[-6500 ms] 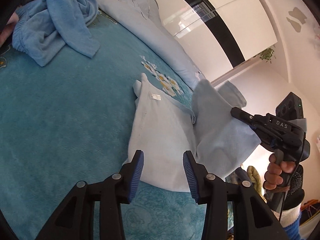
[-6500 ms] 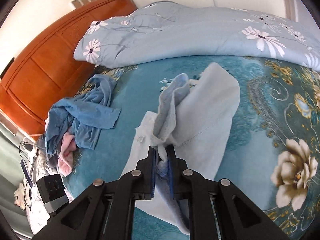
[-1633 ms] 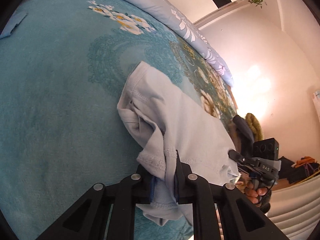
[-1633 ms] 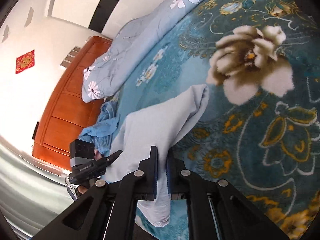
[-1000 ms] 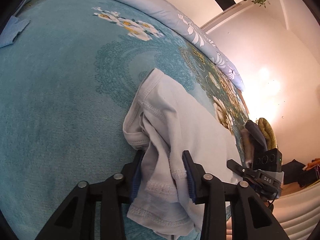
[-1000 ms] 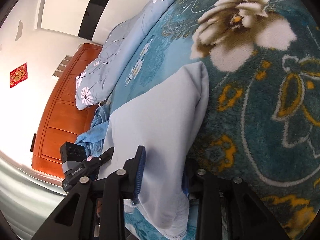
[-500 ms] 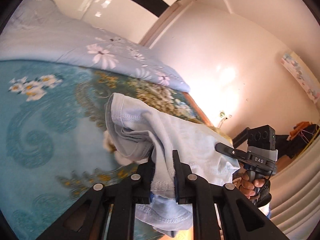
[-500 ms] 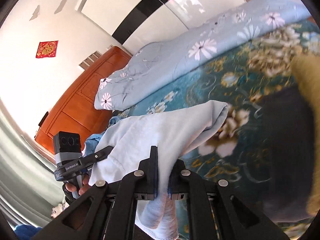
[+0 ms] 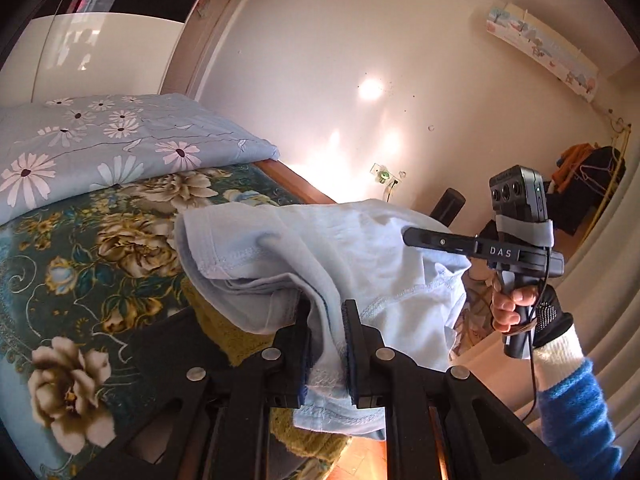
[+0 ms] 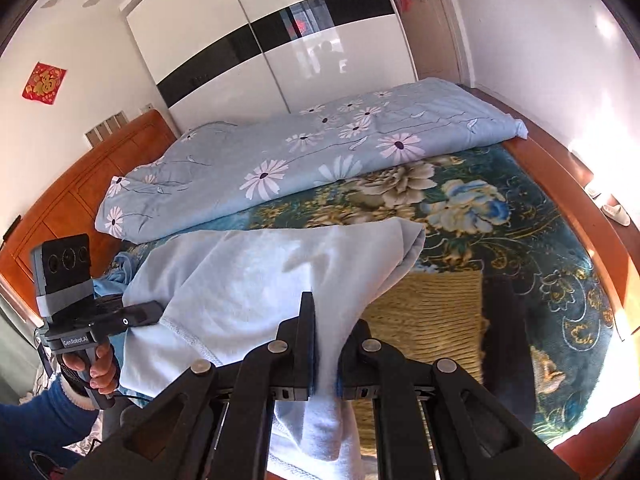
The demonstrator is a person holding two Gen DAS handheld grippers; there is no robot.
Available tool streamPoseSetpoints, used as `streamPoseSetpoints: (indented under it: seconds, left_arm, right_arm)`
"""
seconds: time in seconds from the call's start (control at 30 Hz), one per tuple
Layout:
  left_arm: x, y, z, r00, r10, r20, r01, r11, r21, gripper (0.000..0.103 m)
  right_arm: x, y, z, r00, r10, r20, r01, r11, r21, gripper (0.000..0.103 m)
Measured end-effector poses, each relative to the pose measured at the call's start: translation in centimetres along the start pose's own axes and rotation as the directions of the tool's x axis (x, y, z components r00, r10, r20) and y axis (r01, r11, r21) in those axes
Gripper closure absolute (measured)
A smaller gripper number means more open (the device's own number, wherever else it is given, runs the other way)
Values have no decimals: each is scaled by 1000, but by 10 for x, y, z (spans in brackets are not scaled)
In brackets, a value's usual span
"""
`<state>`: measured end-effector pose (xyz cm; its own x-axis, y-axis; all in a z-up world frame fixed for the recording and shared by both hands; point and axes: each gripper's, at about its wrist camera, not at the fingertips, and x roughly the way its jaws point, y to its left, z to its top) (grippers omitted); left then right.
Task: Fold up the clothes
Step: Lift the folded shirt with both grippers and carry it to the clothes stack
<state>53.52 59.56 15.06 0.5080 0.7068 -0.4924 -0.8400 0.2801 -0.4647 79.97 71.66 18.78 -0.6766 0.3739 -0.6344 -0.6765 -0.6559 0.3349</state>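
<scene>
left claw point(image 9: 326, 332) clamped, right claw point(image 10: 326, 344) clamped — raised

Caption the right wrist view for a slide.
Both grippers, right gripper and left gripper, hold the folded pale-blue garment above the bed.

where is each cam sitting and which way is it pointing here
Left wrist: on the left gripper, looking along its jaws over the bed's foot toward the cream wall; the right gripper and right hand show.
Right wrist: on the right gripper, looking toward the orange wooden headboard and white wardrobe; the left gripper and left hand show.
Shared: the folded pale blue cotton garment, teal floral blanket, daisy-print quilt.
</scene>
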Motion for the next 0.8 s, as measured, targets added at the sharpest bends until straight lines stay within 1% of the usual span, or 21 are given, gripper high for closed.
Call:
streamPoseSetpoints:
  seconds: [0.07, 0.13, 0.2, 0.23, 0.3, 0.37, 0.43, 0.47, 0.5, 0.53, 0.57, 0.6, 0.63, 0.67, 0.7, 0.77, 0.8]
  left_arm:
    - [24, 3, -8, 1000, 4, -25, -4, 1000, 1, 87]
    - [46, 13, -23, 997, 19, -74, -21, 999, -26, 87]
    - [65, 26, -38, 993, 22, -114, -29, 998, -61, 87]
    - [68, 30, -44, 993, 16, -121, -26, 997, -78, 86]
    - [71, 36, -51, 993, -8, -120, -4, 995, -100, 84]
    - [71, 39, -51, 992, -30, -120, 16, 993, -117, 84]
    - [70, 38, -47, 990, -43, -133, 26, 991, -129, 84]
    - [67, 36, -44, 989, -46, -139, 28, 991, -128, 83]
    - [64, 34, -42, 988, -49, -144, 31, 992, -125, 82]
    - [59, 32, -39, 989, -46, -144, 29, 993, -118, 80]
    - [53, 32, -38, 989, -41, -144, 25, 994, -110, 73]
    - [46, 33, -40, 989, -30, -143, 15, 994, -104, 66]
    - [39, 35, -41, 991, -7, -130, -6, 995, -100, 63]
    - [32, 37, -42, 993, 17, -116, -28, 995, -97, 61]
    - [24, 39, -43, 995, 44, -93, -53, 994, -98, 61]
    - [8, 35, -38, 994, 112, -19, -113, 990, -86, 61]
    - [1, 29, -33, 992, 123, 19, -121, 990, -73, 61]
  right_arm:
    - [5, -26, -6, 1000, 4, 21, -5, 998, 56, 95]
    - [19, -50, -17, 1000, 3, 18, -5, 994, 110, 95]
    - [36, -68, -30, 1000, -8, -15, 10, 989, 147, 94]
    - [44, -76, -37, 999, -14, -35, 19, 986, 164, 94]
    - [61, -92, -51, 997, -25, -74, 39, 980, 196, 94]
    - [61, -104, -59, 999, 12, -44, -1, 971, 240, 94]
    - [58, -105, -60, 999, 20, -32, -11, 967, 255, 94]
    - [57, -102, -59, 999, 11, -37, -1, 968, 251, 94]
    - [55, -98, -57, 999, 0, -41, 10, 970, 241, 91]
    - [52, -93, -55, 999, -18, -44, 28, 974, 224, 90]
    - [48, -88, -54, 998, -45, -45, 53, 978, 200, 87]
    - [43, -84, -53, 996, -73, -44, 80, 981, 174, 83]
    - [38, -81, -53, 994, -100, -38, 104, 982, 157, 79]
    - [31, -78, -54, 992, -124, -29, 127, 981, 146, 69]
    - [25, -76, -54, 989, -149, -15, 150, 979, 141, 67]
    - [11, -70, -55, 980, -200, 18, 196, 970, 141, 67]
    - [6, -64, -54, 975, -218, 35, 212, 968, 135, 67]
